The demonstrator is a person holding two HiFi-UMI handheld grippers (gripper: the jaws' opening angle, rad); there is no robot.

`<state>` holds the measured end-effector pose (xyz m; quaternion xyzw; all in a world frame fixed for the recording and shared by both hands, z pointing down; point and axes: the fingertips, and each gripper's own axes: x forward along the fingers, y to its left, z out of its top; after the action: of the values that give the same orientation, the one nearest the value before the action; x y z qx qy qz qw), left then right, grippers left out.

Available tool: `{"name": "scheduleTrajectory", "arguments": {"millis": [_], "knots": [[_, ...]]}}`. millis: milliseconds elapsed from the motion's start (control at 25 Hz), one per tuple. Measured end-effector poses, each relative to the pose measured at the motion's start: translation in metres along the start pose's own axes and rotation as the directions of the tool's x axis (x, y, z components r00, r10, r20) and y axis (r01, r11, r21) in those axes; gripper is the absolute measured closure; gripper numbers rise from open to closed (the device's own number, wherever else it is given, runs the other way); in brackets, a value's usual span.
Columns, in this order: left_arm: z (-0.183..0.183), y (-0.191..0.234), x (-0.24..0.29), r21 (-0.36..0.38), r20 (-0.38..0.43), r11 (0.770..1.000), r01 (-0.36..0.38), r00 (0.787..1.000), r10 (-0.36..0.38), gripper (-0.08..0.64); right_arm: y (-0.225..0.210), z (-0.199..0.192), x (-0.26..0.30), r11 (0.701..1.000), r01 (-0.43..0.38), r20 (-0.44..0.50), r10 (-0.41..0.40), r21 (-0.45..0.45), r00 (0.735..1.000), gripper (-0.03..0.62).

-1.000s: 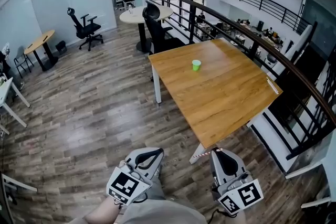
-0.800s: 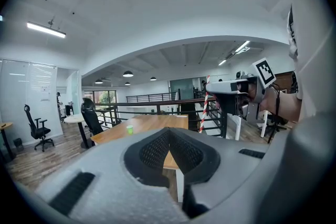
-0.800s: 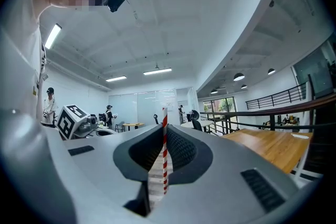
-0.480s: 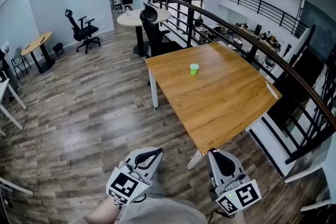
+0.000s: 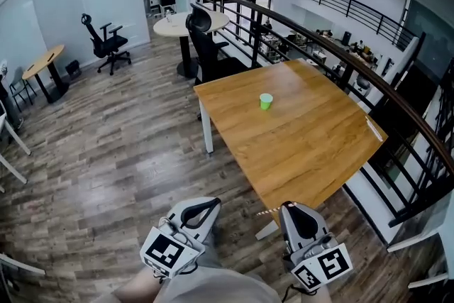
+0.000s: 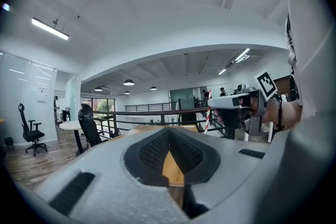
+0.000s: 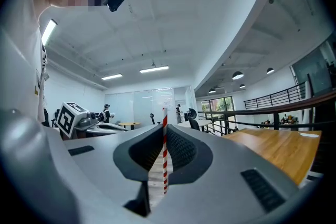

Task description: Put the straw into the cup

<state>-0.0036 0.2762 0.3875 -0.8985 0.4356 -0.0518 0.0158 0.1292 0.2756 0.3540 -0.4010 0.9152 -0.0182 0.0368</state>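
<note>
A small green cup (image 5: 266, 101) stands upright near the middle of the wooden table (image 5: 305, 145), far ahead of both grippers. My right gripper (image 5: 294, 210) hangs low, just off the table's near corner, shut on a red-and-white striped straw (image 5: 267, 211) that pokes out to the left. In the right gripper view the straw (image 7: 165, 150) stands upright between the jaws of the right gripper (image 7: 164, 129). My left gripper (image 5: 202, 208) is beside it over the floor, jaws together and holding nothing. The left gripper view shows the left gripper (image 6: 169, 132) with only a thin slit between its jaws.
A black railing (image 5: 333, 57) runs behind the table along a drop to the lower floor. A round white table (image 5: 183, 23) with a black office chair (image 5: 204, 32) stands further back. Another chair (image 5: 99, 42) and small desks are at the left over wood flooring (image 5: 113, 145).
The view has shifted slightly and the table sits a little closer. Both grippers keep their places at the bottom of the frame, the straw still in the right one.
</note>
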Motion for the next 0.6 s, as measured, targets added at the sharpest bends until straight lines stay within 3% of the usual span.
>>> {"name": "scheduleTrajectory", "arguments": {"millis": [200,600], "knots": [[-0.006,0.06,0.036,0.016,-0.007,0.999,0.034,0.999,-0.034,0.548,-0.02,-0.009,0.062,1.0,0.016,-0.018,-0.015,0.01,1.0,0.561],[-0.009,0.186,0.136,-0.051,-0.038,0.992,0.117,0.992,-0.119,0.548,-0.093,-0.008,0.194,0.992,0.123,-0.059,-0.122,0.017,0.991,0.561]]}}
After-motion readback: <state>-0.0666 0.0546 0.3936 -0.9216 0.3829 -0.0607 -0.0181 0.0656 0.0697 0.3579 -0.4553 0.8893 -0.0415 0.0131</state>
